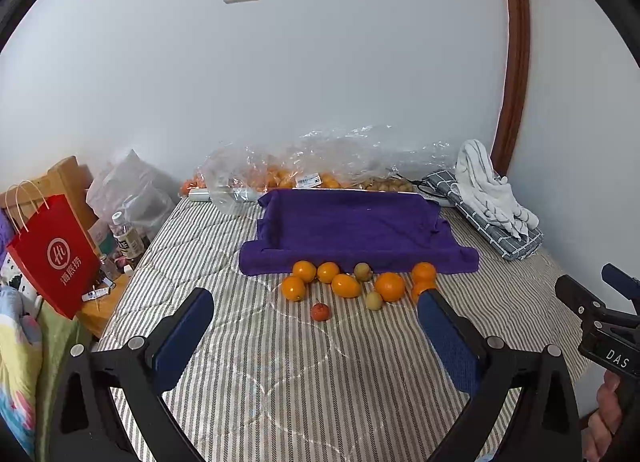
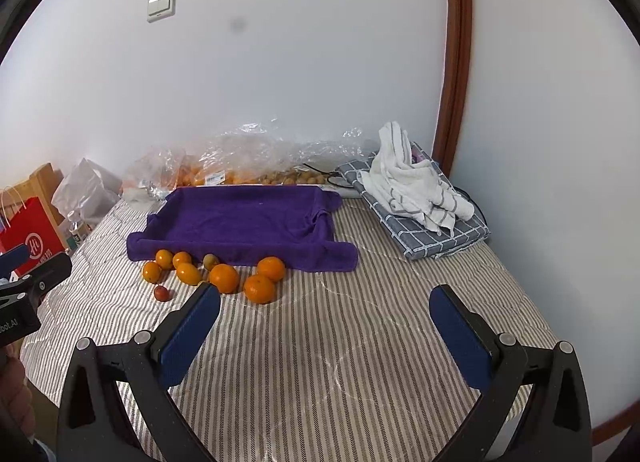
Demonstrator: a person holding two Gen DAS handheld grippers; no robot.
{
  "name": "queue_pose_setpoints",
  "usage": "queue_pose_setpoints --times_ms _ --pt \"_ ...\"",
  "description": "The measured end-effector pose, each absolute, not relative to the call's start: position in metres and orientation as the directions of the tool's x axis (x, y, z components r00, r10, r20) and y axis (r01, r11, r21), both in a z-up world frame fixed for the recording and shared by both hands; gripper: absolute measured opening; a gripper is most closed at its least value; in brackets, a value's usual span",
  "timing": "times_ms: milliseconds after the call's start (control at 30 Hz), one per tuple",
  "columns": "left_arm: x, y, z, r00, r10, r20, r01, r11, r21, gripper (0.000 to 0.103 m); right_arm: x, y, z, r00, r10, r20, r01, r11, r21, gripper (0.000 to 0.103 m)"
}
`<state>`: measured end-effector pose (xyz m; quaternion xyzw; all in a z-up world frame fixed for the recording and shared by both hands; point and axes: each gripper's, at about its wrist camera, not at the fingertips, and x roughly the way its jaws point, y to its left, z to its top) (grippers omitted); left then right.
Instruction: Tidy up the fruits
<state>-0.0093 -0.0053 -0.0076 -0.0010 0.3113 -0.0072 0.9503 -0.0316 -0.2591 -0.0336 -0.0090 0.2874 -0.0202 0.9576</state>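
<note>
Several oranges (image 1: 389, 286) (image 2: 224, 278) lie on the striped bed cover in front of a tray lined with a purple towel (image 1: 360, 230) (image 2: 248, 222). Among them are two small greenish fruits (image 1: 363, 271) (image 2: 210, 261) and one small red fruit (image 1: 320, 312) (image 2: 161, 293). My left gripper (image 1: 316, 302) is open and empty, held above the bed just short of the fruits. My right gripper (image 2: 326, 298) is open and empty, to the right of the fruits. The purple tray holds nothing.
Clear plastic bags with more oranges and small brown fruits (image 1: 304, 174) (image 2: 240, 166) lie against the back wall. A folded checked cloth with a white towel (image 1: 492, 198) (image 2: 420, 198) sits at the right. A red paper bag (image 1: 56, 254) and bottles stand off the bed's left edge.
</note>
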Motion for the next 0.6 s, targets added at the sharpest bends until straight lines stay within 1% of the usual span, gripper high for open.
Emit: queue_pose_setpoints --times_ms 600 --pt "-0.0099 -0.0072 -0.0071 0.806 -0.020 -0.592 0.017 1.000 -0.010 0.103 -0.0334 -0.2563 -0.0343 0.836 -0.039 -0.547 0.026 0.999 -0.032 0.103"
